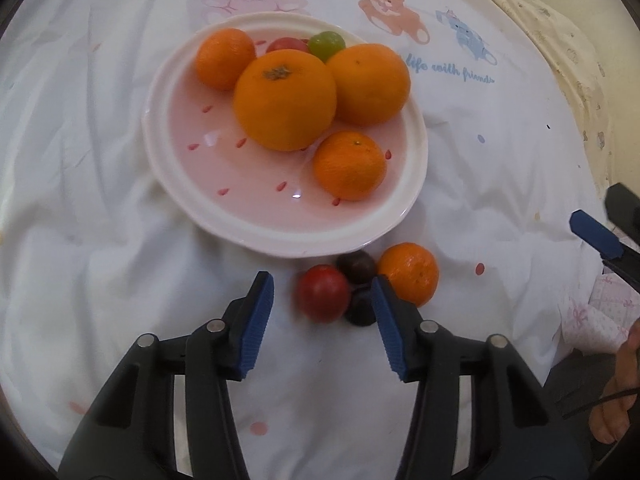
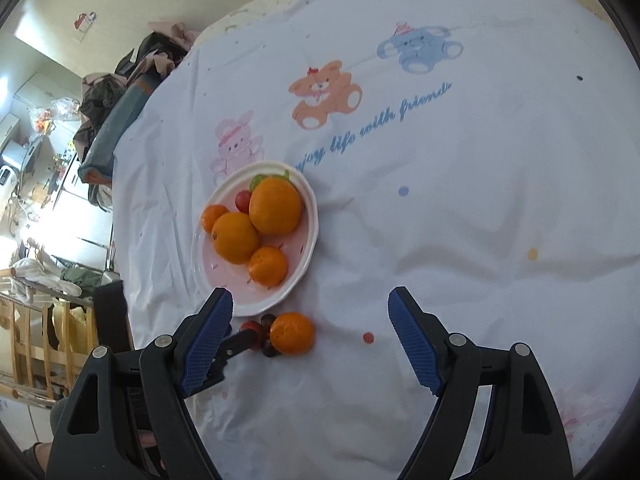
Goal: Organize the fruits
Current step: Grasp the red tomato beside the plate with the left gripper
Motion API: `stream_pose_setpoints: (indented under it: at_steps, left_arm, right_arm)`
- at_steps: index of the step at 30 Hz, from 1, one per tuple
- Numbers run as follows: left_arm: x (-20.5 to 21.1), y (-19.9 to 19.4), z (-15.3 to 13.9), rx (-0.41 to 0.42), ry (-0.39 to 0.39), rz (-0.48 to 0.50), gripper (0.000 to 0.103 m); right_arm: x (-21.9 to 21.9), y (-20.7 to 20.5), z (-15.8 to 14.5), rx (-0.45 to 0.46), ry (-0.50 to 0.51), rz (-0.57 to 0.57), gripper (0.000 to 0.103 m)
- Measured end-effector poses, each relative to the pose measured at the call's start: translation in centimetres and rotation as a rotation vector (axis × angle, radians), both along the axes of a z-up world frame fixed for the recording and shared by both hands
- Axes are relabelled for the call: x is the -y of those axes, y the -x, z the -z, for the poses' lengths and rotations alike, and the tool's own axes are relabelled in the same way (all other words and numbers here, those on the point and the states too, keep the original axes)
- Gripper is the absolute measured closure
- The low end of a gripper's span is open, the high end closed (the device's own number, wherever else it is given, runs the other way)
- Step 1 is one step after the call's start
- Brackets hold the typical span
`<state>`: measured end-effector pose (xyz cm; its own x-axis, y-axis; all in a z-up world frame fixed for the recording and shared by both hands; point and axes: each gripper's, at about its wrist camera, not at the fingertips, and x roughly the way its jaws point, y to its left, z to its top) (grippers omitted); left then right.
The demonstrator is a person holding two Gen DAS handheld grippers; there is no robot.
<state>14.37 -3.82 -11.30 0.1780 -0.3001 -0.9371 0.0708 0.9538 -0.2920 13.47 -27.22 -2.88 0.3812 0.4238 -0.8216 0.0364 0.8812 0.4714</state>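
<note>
Surface: a white sheet (image 1: 100,200) printed with pastel bears and blue script covers the surface; whether a bed or a tabletop lies under it cannot be told. In the right wrist view, cluttered shelves and a wooden rack (image 2: 36,332) stand past its edge.

Landmark: a pink plate (image 1: 224,216) with a white rim sits on the sheet.

On the plate: two large oranges (image 1: 285,100) touching each other at the middle, a small mandarin (image 1: 349,166) at the near rim, another mandarin (image 1: 224,58) at the far left, and a red tomato (image 1: 285,44) and a green grape (image 1: 327,44) at the far rim behind the oranges.

Off the plate: just outside the near rim lies a cluster touching one another: a red cherry tomato (image 1: 322,294), two dark grapes (image 1: 356,266), and a loose mandarin (image 1: 409,272) on their right.

Left hand-held gripper (image 1: 322,312): points steeply down at the cluster, partly open. The red cherry tomato and a dark grape lie between its blue pads (image 1: 256,320); the right pad is against the grape, the left pad clear of the tomato. Nothing is gripped.

Right hand-held gripper (image 2: 310,336): wide open and empty, on the near side of the plate, the loose mandarin ahead between its fingers but untouched.

Person: a hand (image 1: 616,392) shows at the right edge of the left wrist view.
</note>
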Motion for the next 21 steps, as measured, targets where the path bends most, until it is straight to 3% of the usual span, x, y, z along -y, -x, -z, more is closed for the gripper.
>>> stream_pose_setpoints:
  at_steps: [2,9,13,21]
  left_arm:
    - [0.2,-0.4,0.4,-0.006,-0.006,0.0,0.071]
    - [-0.5,-0.5,2.0,-0.076,0.06,-0.06,0.072]
    - [-0.9,-0.5,2.0,-0.085,0.079,-0.092,0.078]
    - [-2.2,0.9,-2.6,-0.009,0.033,-0.042,0.078]
  right_arm:
    - [0.4,-0.1,0.0,-0.006,-0.016,0.015,0.02]
    - [0.5,-0.2,0.1,-0.024,-0.024,0.02,0.02]
    - [0.3,-0.3,0.2,-0.026,-0.023,0.011,0.02]
    - [-0.1,-0.2,0.5,-0.036,-0.004,-0.004,0.02]
